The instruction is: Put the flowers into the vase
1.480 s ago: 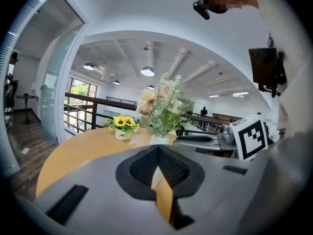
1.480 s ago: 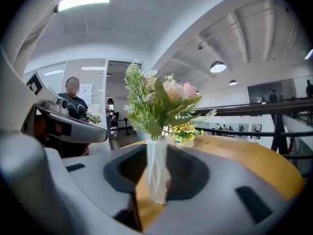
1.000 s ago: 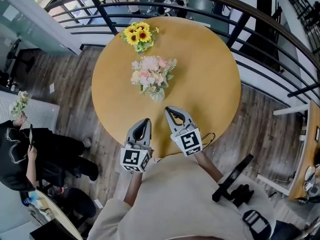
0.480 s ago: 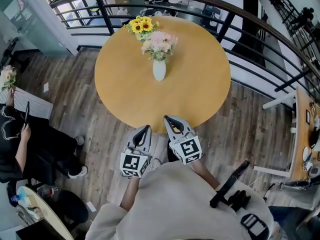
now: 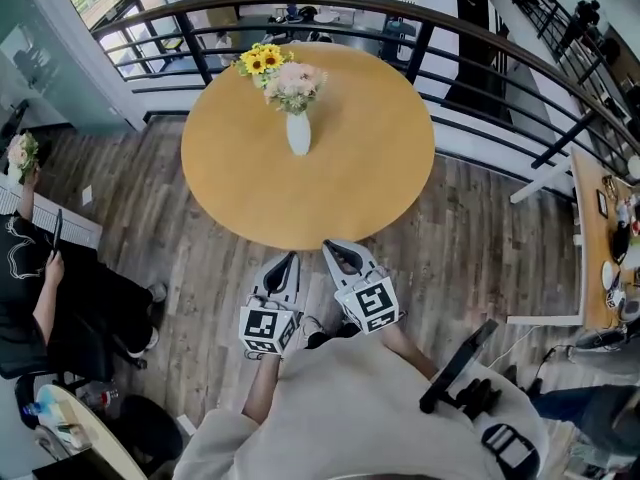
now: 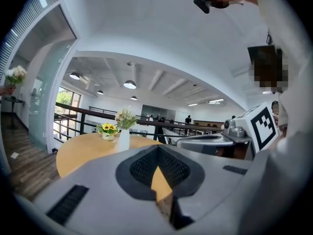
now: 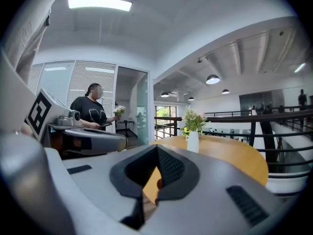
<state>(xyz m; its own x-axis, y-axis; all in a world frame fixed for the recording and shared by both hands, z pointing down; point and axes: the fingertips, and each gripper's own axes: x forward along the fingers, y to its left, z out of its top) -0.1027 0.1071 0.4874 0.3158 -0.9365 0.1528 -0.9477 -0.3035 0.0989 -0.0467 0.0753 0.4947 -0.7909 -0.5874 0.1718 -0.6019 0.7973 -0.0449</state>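
Observation:
A white vase (image 5: 298,133) with pink and cream flowers (image 5: 293,86) stands upright on the far part of the round wooden table (image 5: 330,188). Behind it sits a small pot of sunflowers (image 5: 262,60). My left gripper (image 5: 283,266) and right gripper (image 5: 338,253) hang side by side over the floor, just off the table's near edge, both shut and empty. The left gripper view shows the left gripper (image 6: 157,148) with the vase (image 6: 124,140) far ahead. The right gripper view shows the right gripper (image 7: 157,148) and the vase (image 7: 193,142) ahead on the right.
A person in black (image 5: 40,288) sits at the left holding a small flower bunch (image 5: 22,153). A dark metal railing (image 5: 480,38) curves behind the table. Another table's edge (image 5: 598,238) is at the right. Black gear (image 5: 460,368) lies near my right side.
Both grippers have drawn back from over the table's near edge to over the floor. The table and vase now lie farther off in the head view.

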